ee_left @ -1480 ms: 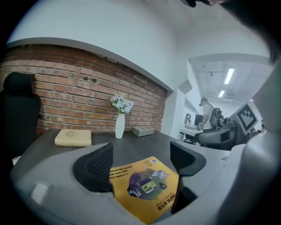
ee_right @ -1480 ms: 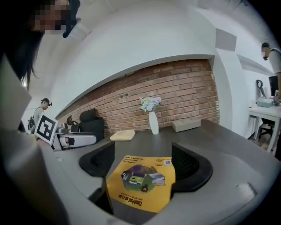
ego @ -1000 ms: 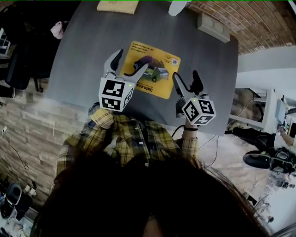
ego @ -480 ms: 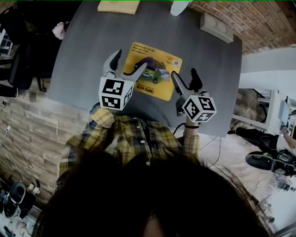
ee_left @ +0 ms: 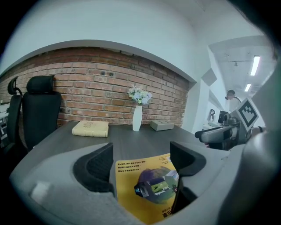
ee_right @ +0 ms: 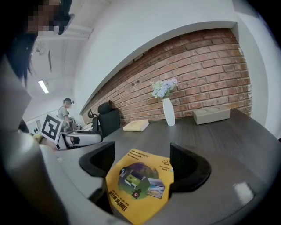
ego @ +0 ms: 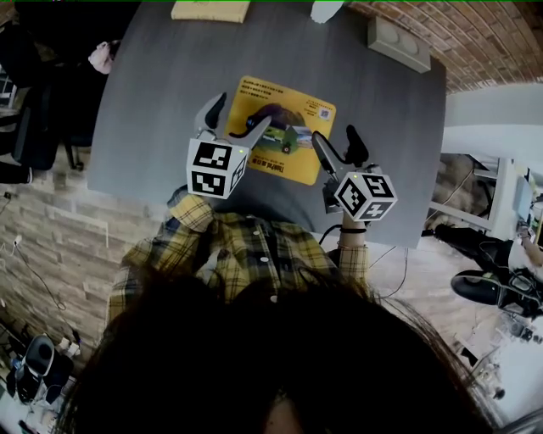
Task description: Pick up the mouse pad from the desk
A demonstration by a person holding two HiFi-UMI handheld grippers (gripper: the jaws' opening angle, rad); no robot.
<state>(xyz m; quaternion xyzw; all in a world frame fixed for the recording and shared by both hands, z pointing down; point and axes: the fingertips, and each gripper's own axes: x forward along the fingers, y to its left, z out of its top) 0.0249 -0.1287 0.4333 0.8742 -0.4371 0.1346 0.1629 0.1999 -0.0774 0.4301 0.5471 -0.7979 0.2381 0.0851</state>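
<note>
A yellow mouse pad [ego: 281, 129] with a printed picture lies flat on the dark grey desk [ego: 161, 85]. My left gripper [ego: 235, 120] hovers open over the pad's near left corner; in the left gripper view the mouse pad [ee_left: 147, 186] shows between the spread jaws of the left gripper [ee_left: 142, 160]. My right gripper [ego: 337, 146] is open at the pad's near right corner, and in the right gripper view the mouse pad [ee_right: 140, 182] lies between the jaws of the right gripper [ee_right: 147, 165]. Neither gripper holds anything.
A tan book [ego: 210, 10] lies at the desk's far edge, with a white vase [ego: 327, 10] of flowers and a grey box [ego: 399, 44] further right. A brick wall [ee_left: 109, 83] stands behind the desk. A black office chair [ee_left: 38, 110] stands at the left side.
Both grippers have shifted only slightly over the pad's near corners, the right one a little toward the pad. The pad has not moved.
</note>
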